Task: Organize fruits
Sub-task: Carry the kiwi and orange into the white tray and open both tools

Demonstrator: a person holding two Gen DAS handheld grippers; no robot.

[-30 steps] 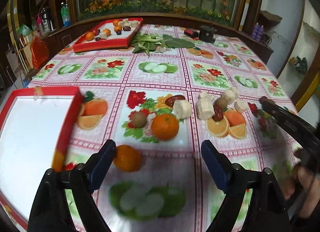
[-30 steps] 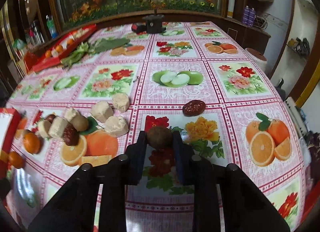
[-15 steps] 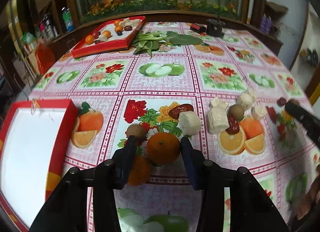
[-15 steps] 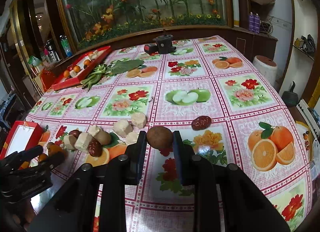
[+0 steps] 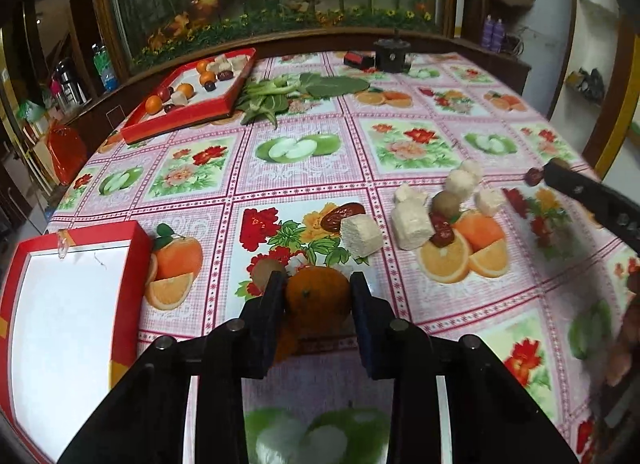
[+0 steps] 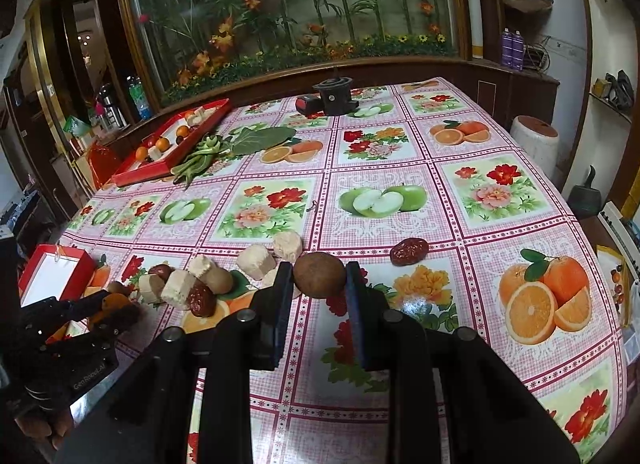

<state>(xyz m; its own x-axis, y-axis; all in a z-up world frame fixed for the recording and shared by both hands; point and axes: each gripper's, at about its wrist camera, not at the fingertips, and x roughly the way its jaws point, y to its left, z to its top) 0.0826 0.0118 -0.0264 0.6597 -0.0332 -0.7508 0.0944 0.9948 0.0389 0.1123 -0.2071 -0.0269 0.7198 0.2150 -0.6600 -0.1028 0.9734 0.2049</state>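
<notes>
My left gripper [image 5: 317, 279] has its jaws closing around an orange [image 5: 318, 298], and both pads touch its sides. A second orange [image 5: 285, 342] lies just behind the left finger, and a kiwi [image 5: 265, 274] sits beside that fingertip. An open red tray [image 5: 134, 264] with a white floor stands to the left. My right gripper [image 6: 319, 269] is shut on a brown round fruit [image 6: 319, 275], held above the tablecloth. White cubes [image 5: 362, 235], red dates [image 5: 442, 233] and another kiwi [image 5: 446, 202] lie in a loose group between the grippers. One date [image 6: 409, 251] lies apart.
A second red tray [image 5: 180, 127] holding oranges, dates and white cubes stands at the far left. Green leafy vegetables [image 5: 280, 98] lie beside it. A black device [image 5: 390, 54] sits at the far edge. The table drops off at the right, near a white stool [image 6: 536, 144].
My left gripper went from wide open to closed around the orange after moving forward onto it. The right gripper kept its hold on the brown fruit and tilted slightly upward.
</notes>
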